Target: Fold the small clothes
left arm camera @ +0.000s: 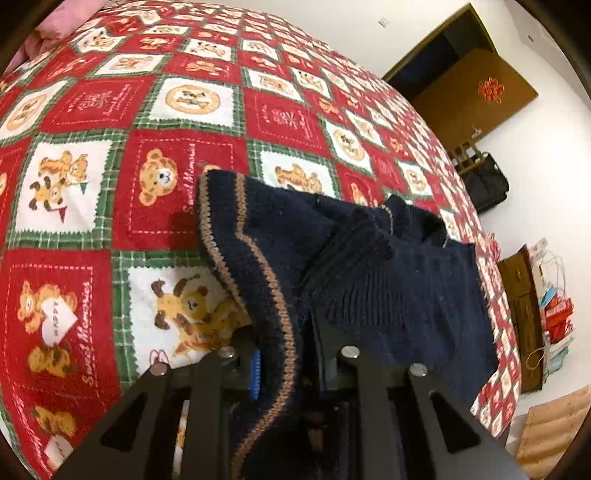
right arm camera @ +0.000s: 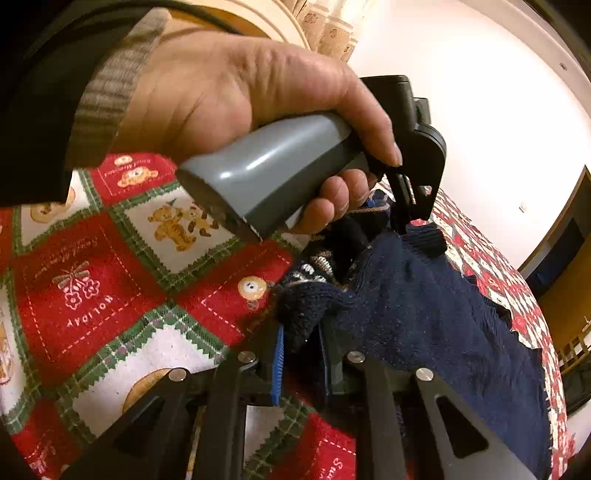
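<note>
A small navy knitted sweater (left arm camera: 369, 266) with a tan-striped hem lies partly lifted over the teddy-bear bedspread (left arm camera: 110, 147). My left gripper (left arm camera: 284, 362) is shut on the sweater's striped hem edge, which runs down between its fingers. In the right wrist view my right gripper (right arm camera: 301, 343) is shut on a bunched navy edge of the same sweater (right arm camera: 424, 310). The person's hand holding the grey handle of the left gripper (right arm camera: 273, 177) fills the upper part of that view, close above the sweater.
The red, white and green bedspread (right arm camera: 92, 295) covers the bed. A pink pillow (left arm camera: 55, 29) lies at the far corner. Beyond the bed's right edge are a brown door (left arm camera: 476, 96), a black bag (left arm camera: 484, 184), a wooden cabinet (left arm camera: 521, 317) and shopping bags (left arm camera: 554, 314).
</note>
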Motion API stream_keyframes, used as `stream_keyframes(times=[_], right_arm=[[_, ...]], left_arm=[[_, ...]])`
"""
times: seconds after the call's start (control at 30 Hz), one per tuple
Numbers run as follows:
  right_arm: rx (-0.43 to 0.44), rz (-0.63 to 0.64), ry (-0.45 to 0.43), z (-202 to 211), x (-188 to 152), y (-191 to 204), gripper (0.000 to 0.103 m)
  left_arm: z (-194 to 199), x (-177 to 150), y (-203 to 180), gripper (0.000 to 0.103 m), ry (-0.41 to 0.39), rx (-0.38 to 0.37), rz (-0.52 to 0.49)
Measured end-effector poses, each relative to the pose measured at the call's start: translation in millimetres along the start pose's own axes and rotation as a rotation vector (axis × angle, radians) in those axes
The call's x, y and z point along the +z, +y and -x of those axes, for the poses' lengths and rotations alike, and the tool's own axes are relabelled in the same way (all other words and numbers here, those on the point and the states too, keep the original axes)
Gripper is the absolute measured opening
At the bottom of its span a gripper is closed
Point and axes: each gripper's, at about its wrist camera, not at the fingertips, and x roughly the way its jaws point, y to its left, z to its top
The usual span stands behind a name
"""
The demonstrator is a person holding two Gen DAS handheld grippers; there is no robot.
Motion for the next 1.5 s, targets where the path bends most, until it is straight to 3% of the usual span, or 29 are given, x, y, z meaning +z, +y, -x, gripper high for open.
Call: stream_keyframes(times=[0.27, 0.67, 1.5], right_arm=[[0.115, -0.162, -0.046, 29.1, -5.3, -32.8, 0.013], [0.153, -0.34, -0.075, 65.5, -34.4, -105.7, 0.012], [0.048, -0.583, -0.112, 114.6, -102.7, -243.6, 0.012]], left_arm=[[13.5, 2.0, -15.0, 0.02, -0.042, -0.025, 0.043], [29.0, 1.5, -64.4, 0.02, -0.131, -0.084, 0.05], [-7.1, 15.3, -188.3, 0.019, -0.152, -0.14, -0.021]])
